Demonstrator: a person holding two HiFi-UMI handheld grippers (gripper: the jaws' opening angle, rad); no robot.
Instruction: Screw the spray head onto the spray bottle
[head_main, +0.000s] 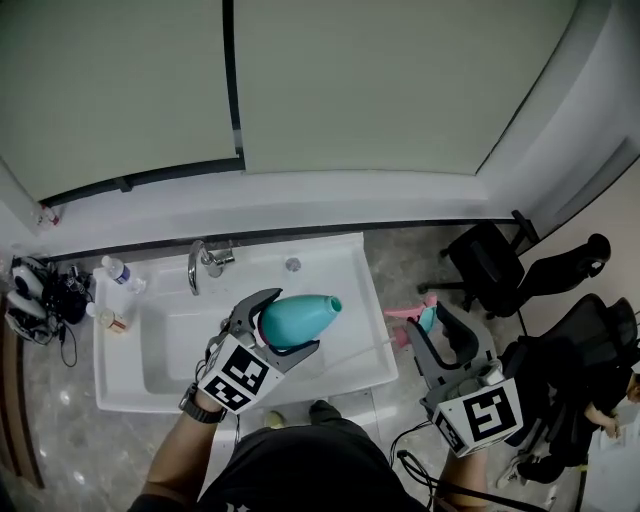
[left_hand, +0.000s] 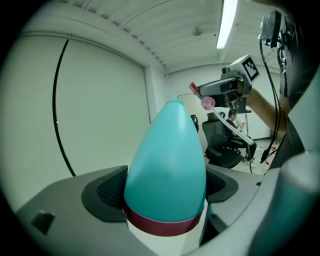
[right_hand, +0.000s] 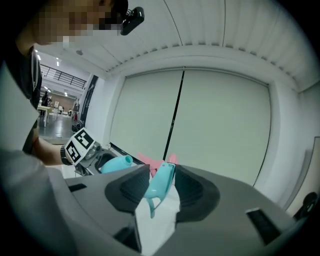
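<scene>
Left hand-held gripper (head_main: 295, 322) pinches one teal spray bottle (left_hand: 167, 165). Right hand-held gripper (head_main: 425, 318) pinches one teal spray head (right_hand: 161, 181).

A white sink (head_main: 116, 372) with a chrome faucet (head_main: 205, 262) stands against pale wall panels (head_main: 400, 80). Black office chairs (head_main: 490, 265) sit right, on speckled grey floor (head_main: 55, 400).

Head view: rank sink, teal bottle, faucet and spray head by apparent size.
Largest: sink.
Then teal bottle, though held nearer the camera.
Last, faucet and spray head look about alike; spray head partly hidden, so unranked.
</scene>
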